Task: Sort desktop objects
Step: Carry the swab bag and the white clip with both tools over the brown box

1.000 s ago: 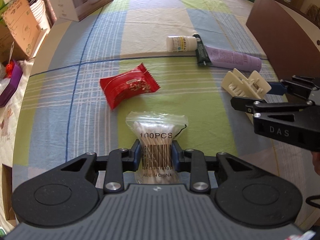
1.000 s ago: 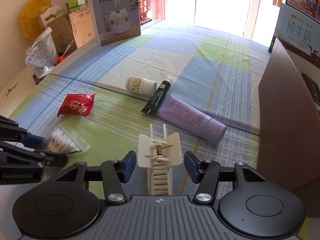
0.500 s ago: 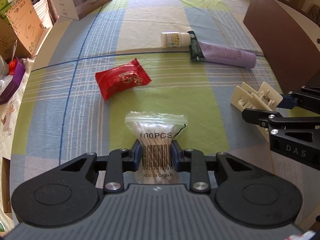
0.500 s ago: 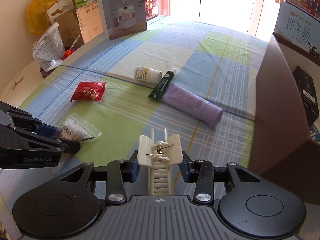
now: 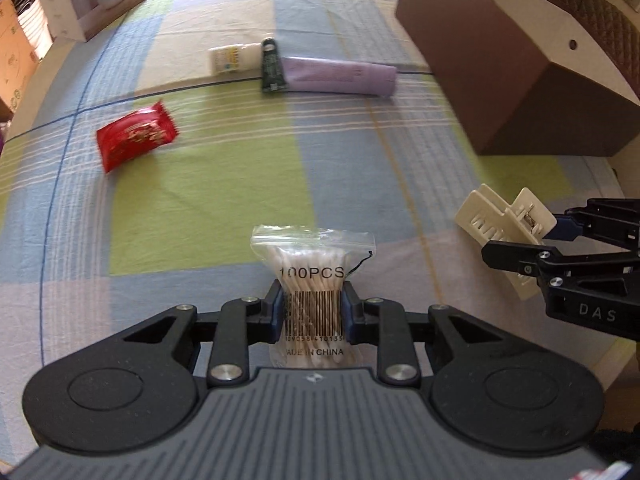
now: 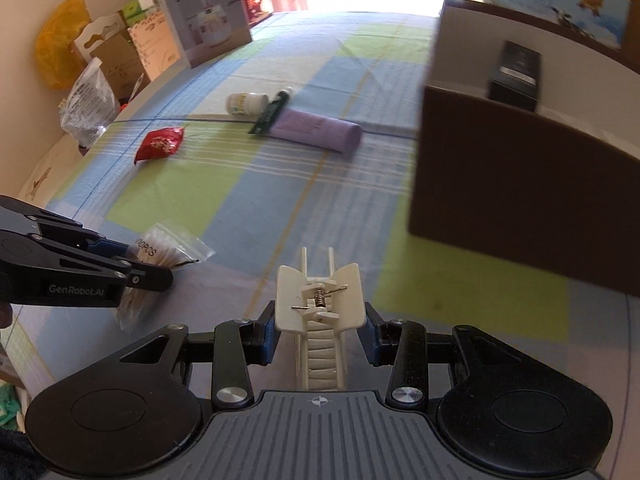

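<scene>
My left gripper (image 5: 313,312) is shut on a clear bag of cotton swabs (image 5: 312,276), held above the checked cloth. My right gripper (image 6: 320,330) is shut on a cream hair claw clip (image 6: 320,304); the clip (image 5: 502,222) and the swab bag (image 6: 164,250) also show in the opposite views. A red snack packet (image 5: 134,140) lies at the left. A white pill bottle (image 5: 230,58), a dark green tube (image 5: 272,66) and a purple tube (image 5: 340,76) lie together farther back. A brown open box (image 6: 516,184) stands at the right with a black item (image 6: 514,76) inside.
A humidifier carton (image 6: 204,28), cardboard packaging (image 6: 116,56), a plastic bag (image 6: 86,100) and a yellow bag (image 6: 52,48) line the table's far left edge. The checked tablecloth (image 5: 224,184) covers the table.
Both grippers have risen and moved right toward the brown box, carrying the swab bag and the clip. The right gripper closed onto the clip between the earliest frame and the middle one.
</scene>
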